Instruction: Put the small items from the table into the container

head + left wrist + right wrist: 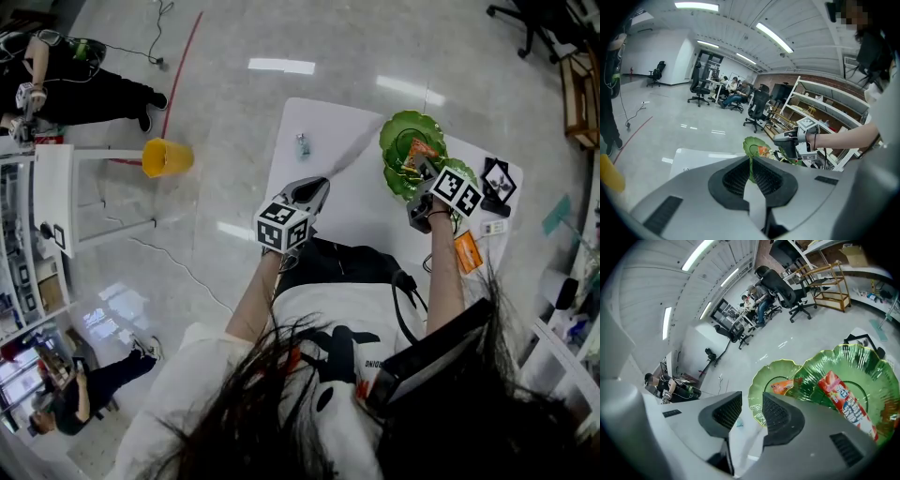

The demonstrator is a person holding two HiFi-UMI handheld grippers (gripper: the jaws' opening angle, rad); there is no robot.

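Green glossy plastic, two scalloped dishes overlapping at the far right corner of the white table, serves as the container. An orange snack packet lies in the farther dish and a red-and-white foil packet in the nearer one. The right gripper hovers over these dishes with its jaws about half open and nothing between them. The left gripper hangs over the near left part of the table. Its jaws are all but closed, showing only a thin slit, and they hold nothing. Two small items are left on the table. A flat orange foil sachet lies by the right edge, near a black-and-white marker card. A tiny teal-and-clear object sits alone near the far left corner, too small to identify. The sachet is probably very light, crinkly and slippery, and it lies flat, so sliding one jaw under a long edge and pinching across its narrow width looks safest. The teal piece likely needs a careful pinch across its middle, because it could skid or tip.
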